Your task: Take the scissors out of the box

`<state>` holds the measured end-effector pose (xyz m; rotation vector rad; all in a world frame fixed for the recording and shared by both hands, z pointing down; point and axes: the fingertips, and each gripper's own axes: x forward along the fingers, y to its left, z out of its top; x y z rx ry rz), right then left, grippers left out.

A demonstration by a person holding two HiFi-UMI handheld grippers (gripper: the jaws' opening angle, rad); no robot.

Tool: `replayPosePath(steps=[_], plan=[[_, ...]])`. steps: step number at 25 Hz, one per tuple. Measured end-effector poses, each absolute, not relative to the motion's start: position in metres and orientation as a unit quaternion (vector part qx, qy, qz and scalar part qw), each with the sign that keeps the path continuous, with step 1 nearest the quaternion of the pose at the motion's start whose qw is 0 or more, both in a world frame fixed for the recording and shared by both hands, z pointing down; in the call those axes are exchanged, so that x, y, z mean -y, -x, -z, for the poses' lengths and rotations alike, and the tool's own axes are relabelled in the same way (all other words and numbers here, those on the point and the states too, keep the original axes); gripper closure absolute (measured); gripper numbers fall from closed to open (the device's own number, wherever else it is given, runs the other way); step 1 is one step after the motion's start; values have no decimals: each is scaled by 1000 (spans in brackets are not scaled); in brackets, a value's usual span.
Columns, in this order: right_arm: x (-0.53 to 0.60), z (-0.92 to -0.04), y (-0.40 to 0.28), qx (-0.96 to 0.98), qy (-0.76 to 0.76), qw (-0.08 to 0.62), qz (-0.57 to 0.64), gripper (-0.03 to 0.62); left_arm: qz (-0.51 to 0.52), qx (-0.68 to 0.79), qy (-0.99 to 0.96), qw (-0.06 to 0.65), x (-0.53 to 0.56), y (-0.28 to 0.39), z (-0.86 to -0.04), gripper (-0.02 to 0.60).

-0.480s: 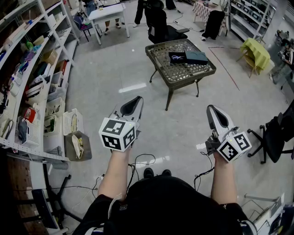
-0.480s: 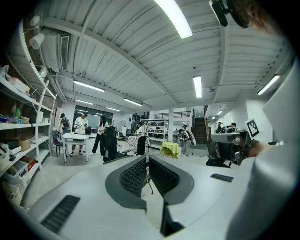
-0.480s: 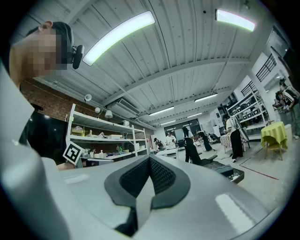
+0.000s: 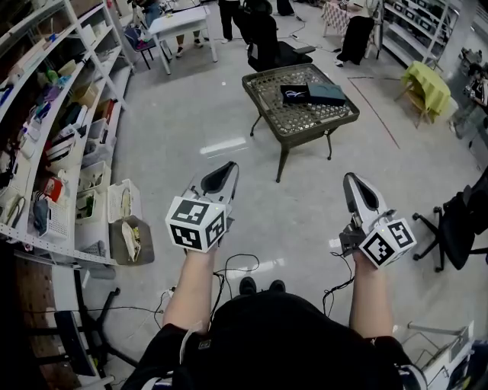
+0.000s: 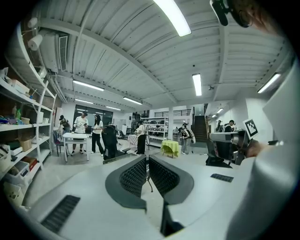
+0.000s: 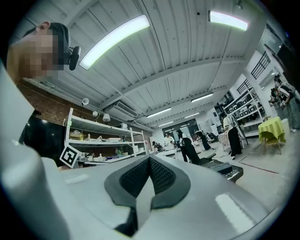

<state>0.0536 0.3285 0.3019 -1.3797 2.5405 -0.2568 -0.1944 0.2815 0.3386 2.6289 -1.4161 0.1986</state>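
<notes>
A dark flat box (image 4: 311, 94) lies open on a wicker-topped table (image 4: 268, 85) some way ahead across the floor. Something pale shows in its left half; I cannot make out scissors at this distance. My left gripper (image 4: 226, 169) is held at waist height, well short of the table, its jaws shut and holding nothing. My right gripper (image 4: 352, 183) is level with it on the right, also shut and holding nothing. In the left gripper view the left gripper (image 5: 148, 159) points into the room. The right gripper (image 6: 150, 161) has the box (image 6: 221, 168) ahead to its right.
Storage shelves (image 4: 53, 114) with baskets (image 4: 122, 202) line the left side. Cables (image 4: 236, 266) trail on the floor by my feet. A black chair (image 4: 457, 225) stands at the right, an office chair (image 4: 267, 42) and a white table (image 4: 179, 21) beyond the wicker table, a yellow-green covered stool (image 4: 423, 87) far right.
Both grippers keep the same pose. The head view has shifted very slightly, and the people at the back have moved a little.
</notes>
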Motion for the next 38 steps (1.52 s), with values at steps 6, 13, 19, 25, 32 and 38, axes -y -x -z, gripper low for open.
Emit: replayPosePath(steps=[6,13,19,25,32,38], plan=[[-336,-302,-70,-875,452,139,100,586,-70,491,-866,59,-288,180,-334,558],[-345,-305,-95,-877,438,164,111,586,-69,494,-865,54,-304,155,-334,558],[-347,-304,-92,-881,423,175,121,585,-77,499,-861,52,-310,156,-335,558],[-341,-315,-90,-884,419,162,131,585,-74,490,-866,60,-298,146,-344,558],[-319,-325,-94,-877,439,143,135,585,-65,468,-878,74,-267,137,-360,558],[-270,-333,-81,-875,446,129,139,585,-55,465,-880,85,-213,150,-370,558]])
